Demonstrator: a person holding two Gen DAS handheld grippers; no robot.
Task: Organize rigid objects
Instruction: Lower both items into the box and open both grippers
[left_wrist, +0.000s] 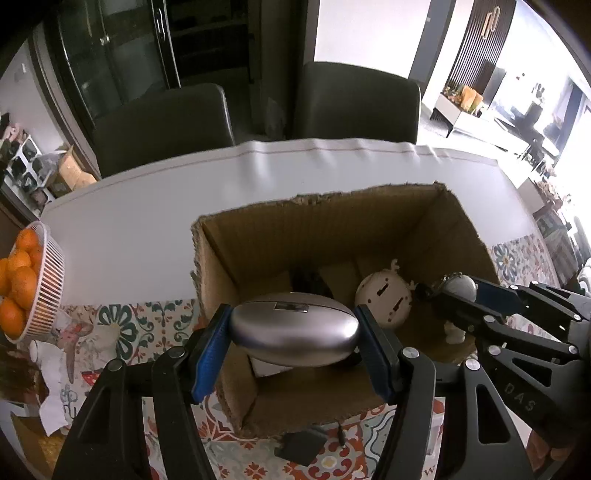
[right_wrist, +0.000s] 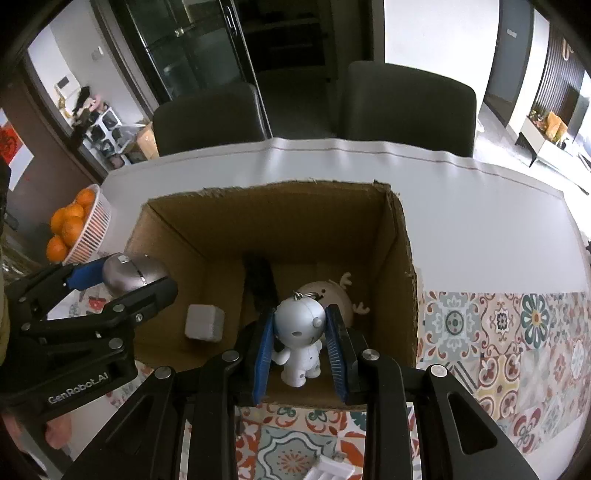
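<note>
An open cardboard box (left_wrist: 325, 221) (right_wrist: 266, 221) stands on the table. My left gripper (left_wrist: 293, 332) is shut on a silver oval case (left_wrist: 294, 330), held over the box's near left part; the same case (right_wrist: 133, 275) shows at the left of the right wrist view. My right gripper (right_wrist: 300, 341) is shut on a small white robot figurine with a key ring (right_wrist: 300, 339), hanging over the box's inside. In the left wrist view the figurine (left_wrist: 458, 288) sits at the right. On the box floor lie a beige antlered toy (left_wrist: 384, 301) (right_wrist: 334, 295), a grey cube (right_wrist: 204, 322) and a dark object (right_wrist: 260, 282).
A white basket of oranges (left_wrist: 35, 284) (right_wrist: 83, 229) stands at the left. Two dark chairs (left_wrist: 162, 125) (right_wrist: 406, 110) face the table's far edge. A small black piece (left_wrist: 301, 445) lies on the patterned cloth (right_wrist: 498, 332) before the box, and a white ribbed item (right_wrist: 330, 470) at the bottom edge.
</note>
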